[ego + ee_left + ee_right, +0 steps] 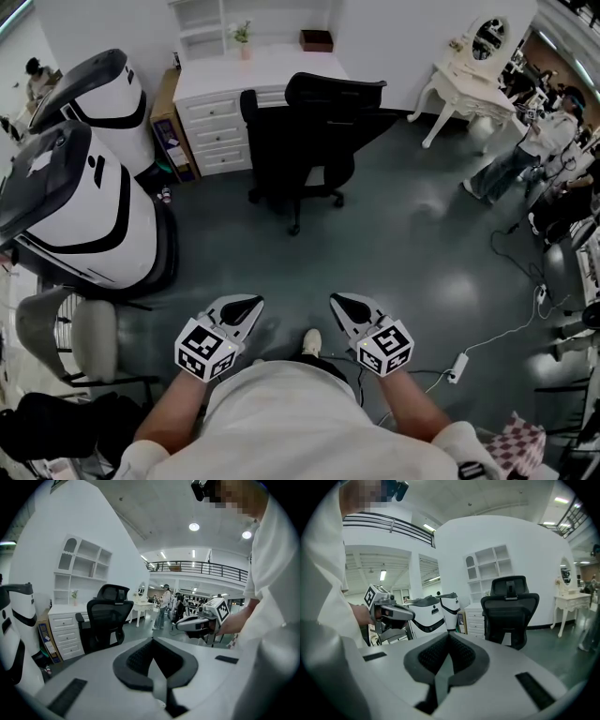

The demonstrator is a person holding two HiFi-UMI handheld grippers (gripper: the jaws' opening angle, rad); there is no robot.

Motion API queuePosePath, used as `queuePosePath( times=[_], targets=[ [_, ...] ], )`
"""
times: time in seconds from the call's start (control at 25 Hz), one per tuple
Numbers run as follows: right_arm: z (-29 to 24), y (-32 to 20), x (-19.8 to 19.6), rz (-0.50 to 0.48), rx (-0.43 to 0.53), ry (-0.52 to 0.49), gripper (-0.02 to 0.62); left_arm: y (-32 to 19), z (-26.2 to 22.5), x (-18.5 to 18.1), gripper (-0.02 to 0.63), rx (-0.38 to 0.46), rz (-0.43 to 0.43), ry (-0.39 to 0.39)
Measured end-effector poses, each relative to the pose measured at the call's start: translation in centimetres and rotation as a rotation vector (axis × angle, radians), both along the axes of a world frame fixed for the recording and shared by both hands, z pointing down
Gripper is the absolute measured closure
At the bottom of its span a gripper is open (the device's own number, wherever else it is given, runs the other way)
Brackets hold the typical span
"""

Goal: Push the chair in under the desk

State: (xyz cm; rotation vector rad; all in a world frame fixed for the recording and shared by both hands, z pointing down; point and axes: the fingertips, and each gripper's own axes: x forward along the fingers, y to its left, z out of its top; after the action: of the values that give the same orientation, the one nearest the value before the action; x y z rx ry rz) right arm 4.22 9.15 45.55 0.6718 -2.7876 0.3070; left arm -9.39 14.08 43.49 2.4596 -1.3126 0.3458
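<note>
A black office chair (309, 141) stands on the grey floor, pulled out from the white desk (253, 80) with drawers, its back toward me. It also shows ahead in the left gripper view, chair (108, 620) beside the desk (63, 625), and in the right gripper view, chair (511, 613). Both grippers are held close to my body, well short of the chair. My left gripper (249, 304) is shut with nothing in it, its jaws (152, 641) meeting. My right gripper (337, 300) is shut and empty too, jaws (449, 637) together.
Two large white and black pods (84, 197) stand at the left beside the desk. A white vanity table (469, 80) is at the back right, with people (534, 150) near it. A power strip and cable (457, 367) lie on the floor at right. A grey chair (84, 337) sits at lower left.
</note>
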Motion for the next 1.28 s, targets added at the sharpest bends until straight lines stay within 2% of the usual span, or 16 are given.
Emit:
queuePosePath(
  times=[0.44,1.28],
  targets=[
    [-0.3,5.5,-1.9,0.034,0.005,0.008,0.591,4.6,0.3,-1.9,0.611,0.018,0.042,0.004],
    [-0.2,9.3,-3.7,0.026,0.006,0.019,0.592,7.8,0.9,-3.2,0.611,0.017,0.060,0.013]
  ],
)
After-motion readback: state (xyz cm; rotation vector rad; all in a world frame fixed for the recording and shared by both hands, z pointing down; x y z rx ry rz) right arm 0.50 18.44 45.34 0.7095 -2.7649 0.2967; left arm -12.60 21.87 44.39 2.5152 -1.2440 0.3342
